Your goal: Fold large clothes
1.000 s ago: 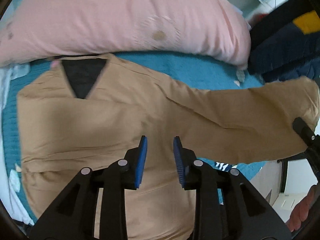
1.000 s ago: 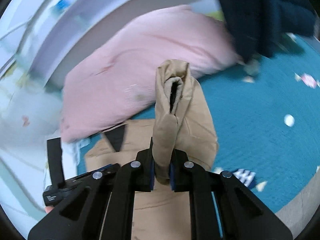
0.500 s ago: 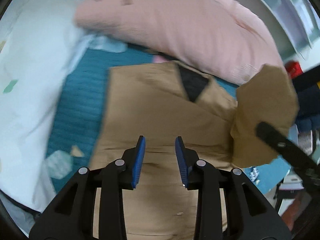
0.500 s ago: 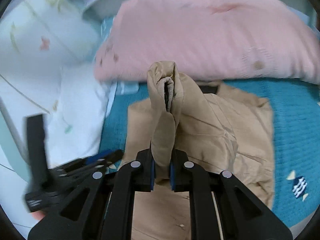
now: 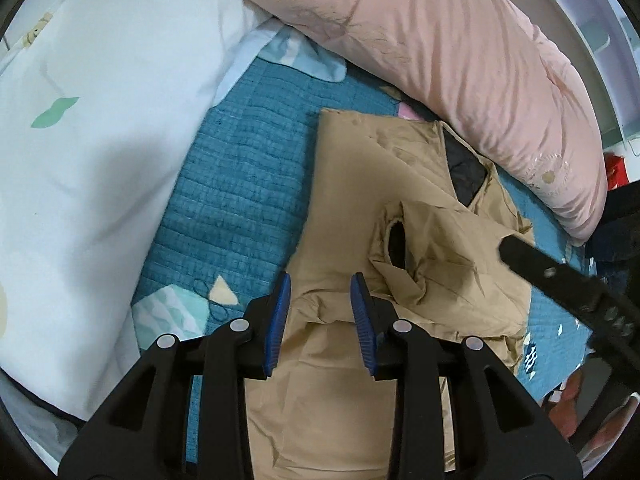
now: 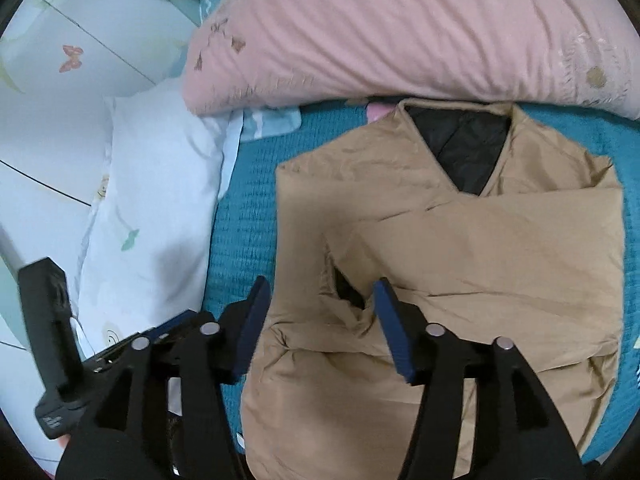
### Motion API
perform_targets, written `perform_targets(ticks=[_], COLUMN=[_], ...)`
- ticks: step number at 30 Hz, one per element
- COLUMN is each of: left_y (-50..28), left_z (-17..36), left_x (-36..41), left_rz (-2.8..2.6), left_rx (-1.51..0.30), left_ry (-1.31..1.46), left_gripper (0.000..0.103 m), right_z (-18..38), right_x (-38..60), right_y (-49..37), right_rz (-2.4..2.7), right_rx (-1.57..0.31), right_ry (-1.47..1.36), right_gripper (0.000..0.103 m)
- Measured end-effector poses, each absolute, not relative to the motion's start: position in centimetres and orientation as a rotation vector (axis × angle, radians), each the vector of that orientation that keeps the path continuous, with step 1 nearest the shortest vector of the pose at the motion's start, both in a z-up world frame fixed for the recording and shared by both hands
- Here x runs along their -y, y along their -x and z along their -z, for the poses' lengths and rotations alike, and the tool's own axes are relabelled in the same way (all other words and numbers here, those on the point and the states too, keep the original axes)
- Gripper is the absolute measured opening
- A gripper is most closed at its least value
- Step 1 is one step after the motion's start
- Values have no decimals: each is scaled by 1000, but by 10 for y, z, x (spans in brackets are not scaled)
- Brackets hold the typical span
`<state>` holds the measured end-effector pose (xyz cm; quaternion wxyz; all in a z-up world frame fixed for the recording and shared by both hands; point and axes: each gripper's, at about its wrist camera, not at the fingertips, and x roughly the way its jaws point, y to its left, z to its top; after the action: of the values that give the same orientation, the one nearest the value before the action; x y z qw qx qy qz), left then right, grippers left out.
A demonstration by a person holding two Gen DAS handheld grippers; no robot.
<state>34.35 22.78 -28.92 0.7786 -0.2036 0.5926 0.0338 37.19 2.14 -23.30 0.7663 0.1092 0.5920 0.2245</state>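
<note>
Once clamped on sleeve (image 6: 460, 256), right tool (image 6: 322, 320) now open, sleeve dropped across jacket (image 6: 400, 380)

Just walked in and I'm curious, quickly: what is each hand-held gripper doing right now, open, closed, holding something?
Left hand-held gripper: open, holding nothing, above the tan jacket.
Right hand-held gripper: open, holding nothing; the sleeve cuff lies between its fingers.

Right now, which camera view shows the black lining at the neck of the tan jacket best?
The right wrist view: the black lining appears there as a whole triangle, facing the camera. In the left wrist view the tan jacket lies at an angle, so the lining is only a narrow dark strip beside the pink pillow.
</note>
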Motion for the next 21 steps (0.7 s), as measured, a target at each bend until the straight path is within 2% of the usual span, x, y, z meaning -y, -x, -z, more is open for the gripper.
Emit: perform_targets(ticks=[5,10,11,12,14,16,17,18,21], left_y=[-349,-367,-373,-379,-391,-401,-406,-411,-416], left_z=[284,289,292,297,305,317,324,332,366], left_x=[-197,-150,-138,-124,-100,-77,-66,-57,-40], left_rz=[-24,58,83,114,168,198,210,223,198], left_rx=[-1274,-1284,-1291,-1304,-1323,-1344,-1366,-1385,-1457], left_ry=[403,399,401,401,400,396,385,372,315], left_gripper=[35,35,35,35,34,31,25,18,7], right_z=[214,223,229,236,253,268,280,287,312], right_x=[20,79,90,98,108,110,110,108,100], right_y=[-368,-374,-376,-378,-380,-382,-383,-383,-383], right_rz=[-441,-328,-312,-308,-322,-326,-338,-351,-380], right_rx=[-1216,-1205,-1214,-1231,-1273,-1304,-1330,-1346,-1386], right_ry=[-258,-257,-267,-275,-275,-267,-271,-275,-274], right_gripper=[57,54,44,39,19,11,7,6,4])
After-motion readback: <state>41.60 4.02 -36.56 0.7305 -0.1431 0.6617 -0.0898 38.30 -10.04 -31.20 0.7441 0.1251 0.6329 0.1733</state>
